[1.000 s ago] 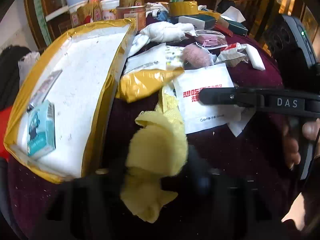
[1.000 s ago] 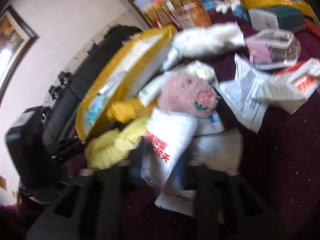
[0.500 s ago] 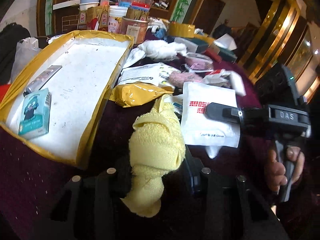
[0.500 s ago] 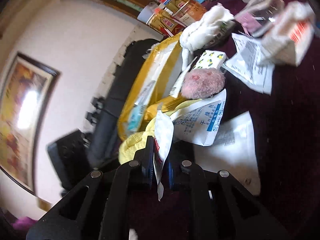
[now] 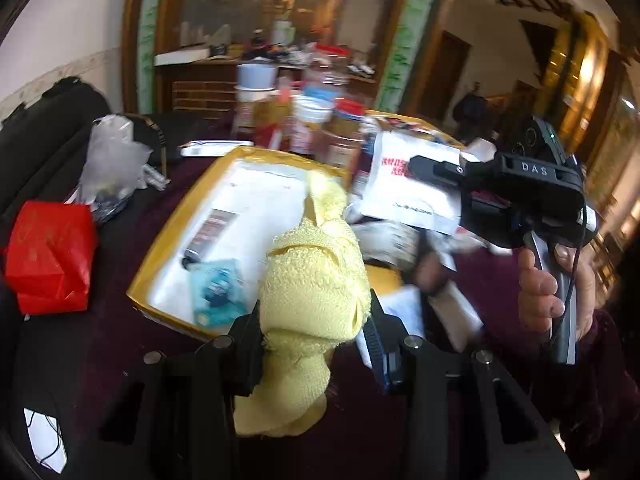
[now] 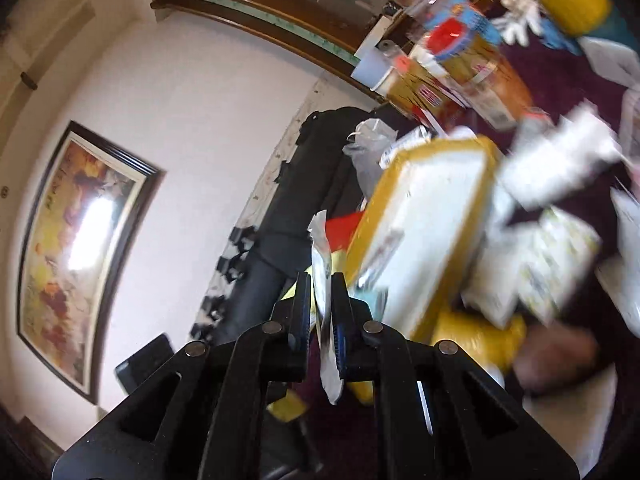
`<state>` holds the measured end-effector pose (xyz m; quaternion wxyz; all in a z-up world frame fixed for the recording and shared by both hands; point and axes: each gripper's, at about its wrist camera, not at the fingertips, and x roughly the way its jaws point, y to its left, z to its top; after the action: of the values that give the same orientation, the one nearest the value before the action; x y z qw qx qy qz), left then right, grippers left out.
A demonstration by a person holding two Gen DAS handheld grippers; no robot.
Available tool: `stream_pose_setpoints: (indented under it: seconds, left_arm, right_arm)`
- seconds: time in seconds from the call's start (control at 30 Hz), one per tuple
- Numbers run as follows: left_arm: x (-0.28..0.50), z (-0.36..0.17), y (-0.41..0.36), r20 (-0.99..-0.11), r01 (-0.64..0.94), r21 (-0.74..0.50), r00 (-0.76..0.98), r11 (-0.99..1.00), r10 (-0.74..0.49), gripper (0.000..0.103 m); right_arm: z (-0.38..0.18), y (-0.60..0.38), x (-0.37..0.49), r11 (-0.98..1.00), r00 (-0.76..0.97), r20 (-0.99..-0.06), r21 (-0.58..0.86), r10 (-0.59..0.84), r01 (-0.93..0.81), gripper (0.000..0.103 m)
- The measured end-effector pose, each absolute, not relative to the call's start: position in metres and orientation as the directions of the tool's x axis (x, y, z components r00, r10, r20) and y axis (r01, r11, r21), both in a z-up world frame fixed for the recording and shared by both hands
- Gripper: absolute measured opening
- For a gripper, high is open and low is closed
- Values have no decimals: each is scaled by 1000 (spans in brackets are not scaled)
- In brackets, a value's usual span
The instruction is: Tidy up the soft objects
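A bunched yellow towel (image 5: 316, 292) is clamped in my left gripper (image 5: 316, 320), lifted above the dark red tablecloth with its tail hanging below the jaws. My right gripper (image 6: 322, 300) is shut on a thin white packet (image 6: 323, 264), seen edge-on in the right wrist view. From the left wrist camera the right gripper (image 5: 416, 162) is at the upper right, a hand on its handle, and the white packet (image 5: 412, 188) with red lettering hangs raised from it. A pink fluffy object lies blurred on the table (image 6: 556, 356).
A gold-edged white tray (image 5: 160, 256) with a teal box (image 5: 216, 292) sits ahead on the left. A red bag (image 5: 50, 256) and a clear plastic bag (image 5: 114, 160) lie at far left. Jars and boxes (image 5: 308, 124) crowd the table's back. Papers lie to the right (image 5: 412, 308).
Both grippers have risen from the table. The yellow towel has been lifted clear. The right gripper closed on the white packet and raised it, and its view has swung towards the wall.
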<state>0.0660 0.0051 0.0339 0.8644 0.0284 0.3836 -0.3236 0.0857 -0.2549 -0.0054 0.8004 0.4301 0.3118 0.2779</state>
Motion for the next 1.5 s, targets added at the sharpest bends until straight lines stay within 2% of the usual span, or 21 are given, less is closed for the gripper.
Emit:
stream_pose_setpoints:
  seconds: [0.1,0.2,0.23,0.27,0.3,0.47,0.6,0.7,0.8,0.97,1.17,1.27,1.4,1.5]
  left_arm:
    - [95,25,8,-708,532,-201,502,823,-497,43]
    - [126,3,-1,-753,494,-200,475,846,-456,46]
    - [130,-1,-2,-763,487,-199,467,851,-446,46]
    - [135,-6,-4,-773,476,-198,461,857,-435,46]
    - [139,-10,-3,-777,462,-196,465,865,-425,46]
    - [140,-7,15,-754,401,-201,520,894,-402,46]
    - [143,7,9,-689,435,-224,562,872,-458,48]
    - [169,6,-14,-709,486,-285,474,826,-523,48]
    - [186,-4,-21,-767,419,-301,428,857,-479,49]
    - [144,9,-7,-721,431,-261,508,864,-471,53]
    - [81,9,-16,-722,539,-233,463,810,-515,55]
    - [53,1,-28,-730,596,-212,430,775,-531,55]
    - [35,-11,-38,-747,624,-193,407,757,-526,55]
    - [34,-19,-41,-765,615,-208,383,761,-518,55]
  right_arm:
    - [-17,-236,134,489,635,-308,863,708,-127,11]
    - [-22,-216,167,612,621,-442,787,647,-77,13]
    - [-24,-213,172,637,615,-468,767,634,-73,17]
    - [-23,-211,174,663,608,-494,745,622,-73,35]
    - [-22,-212,171,684,613,-510,726,603,-68,46]
    - [-13,-253,118,739,683,-511,670,522,-63,46]
    - [-18,-294,63,736,719,-514,677,468,5,46]
    - [-23,-312,34,739,729,-526,672,438,42,46]
    - [-30,-327,7,756,724,-560,650,404,82,46]
    - [-42,-335,-22,810,699,-623,577,352,106,46]
    - [-58,-317,-36,896,636,-711,439,300,69,45]
    - [-66,-305,-32,916,593,-749,398,294,48,56]
    - [-73,-296,-20,905,574,-754,421,319,51,58]
    - [-71,-281,-11,934,549,-788,355,278,36,67]
